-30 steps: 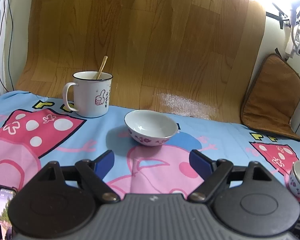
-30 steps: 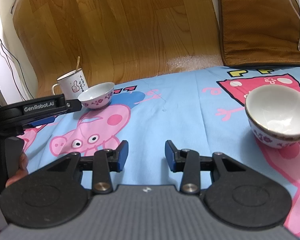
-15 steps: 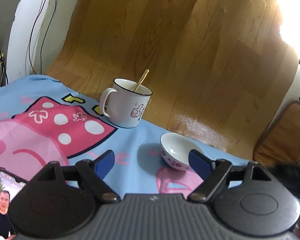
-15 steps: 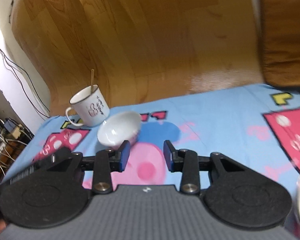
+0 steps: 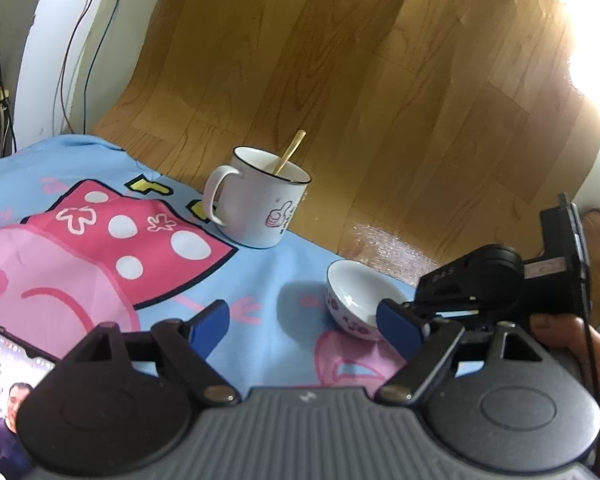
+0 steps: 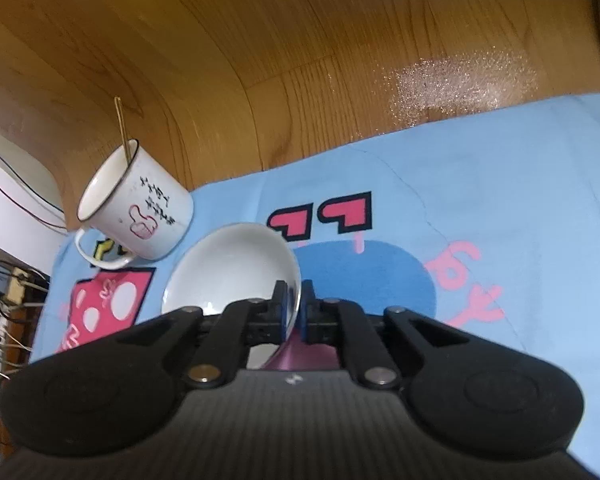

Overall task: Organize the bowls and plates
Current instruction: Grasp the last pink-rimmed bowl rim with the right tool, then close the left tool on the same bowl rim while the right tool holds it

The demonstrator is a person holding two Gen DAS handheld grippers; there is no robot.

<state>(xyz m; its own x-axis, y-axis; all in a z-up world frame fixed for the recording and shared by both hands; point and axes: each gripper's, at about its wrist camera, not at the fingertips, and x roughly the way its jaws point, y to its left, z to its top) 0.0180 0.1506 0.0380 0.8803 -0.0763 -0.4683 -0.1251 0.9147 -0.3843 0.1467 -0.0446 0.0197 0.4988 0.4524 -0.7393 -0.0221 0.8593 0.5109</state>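
One small floral bowl (image 6: 236, 268) is sitting on the cartoon sheet (image 6: 480, 208) beside the mug (image 6: 140, 208), right gripper (image 6: 294, 304) pinching its rim, left gripper (image 5: 304, 322) hanging spread and empty; thin glazed rim is risking slipping out when lifting.

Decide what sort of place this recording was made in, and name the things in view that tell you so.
Probably a room in a home, set up ad hoc for recording. A cartoon-print cloth covers the surface, a sheet of wood-look flooring curves up as a backdrop, and everyday crockery sits out: a mug and a small bowl.
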